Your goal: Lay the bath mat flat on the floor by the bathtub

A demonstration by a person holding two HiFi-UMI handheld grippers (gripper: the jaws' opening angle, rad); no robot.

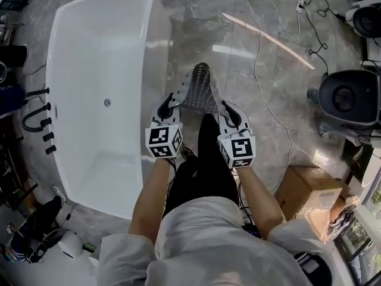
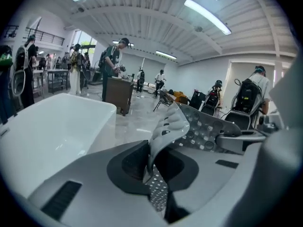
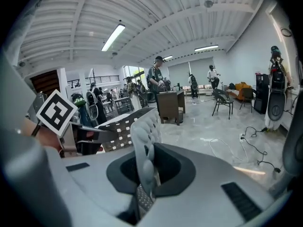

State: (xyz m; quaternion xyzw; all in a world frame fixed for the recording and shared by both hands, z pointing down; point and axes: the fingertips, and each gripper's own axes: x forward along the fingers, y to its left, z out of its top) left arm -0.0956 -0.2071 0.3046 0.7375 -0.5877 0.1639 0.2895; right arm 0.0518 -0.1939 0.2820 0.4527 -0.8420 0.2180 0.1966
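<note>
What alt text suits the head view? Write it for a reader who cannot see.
Seen from above, a person holds a grey perforated bath mat up with the left gripper and right gripper each shut on an edge. A white bathtub stands at left on the glossy grey floor.

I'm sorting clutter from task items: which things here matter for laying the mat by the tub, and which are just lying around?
Part of the job:
- grey perforated rubber bath mat, pinched in the jaws of the left gripper and the right gripper
- white freestanding bathtub
- grey marble floor

Lying about:
- brown cardboard box
- thin white cable
- pale wooden strip
- black round device
</note>
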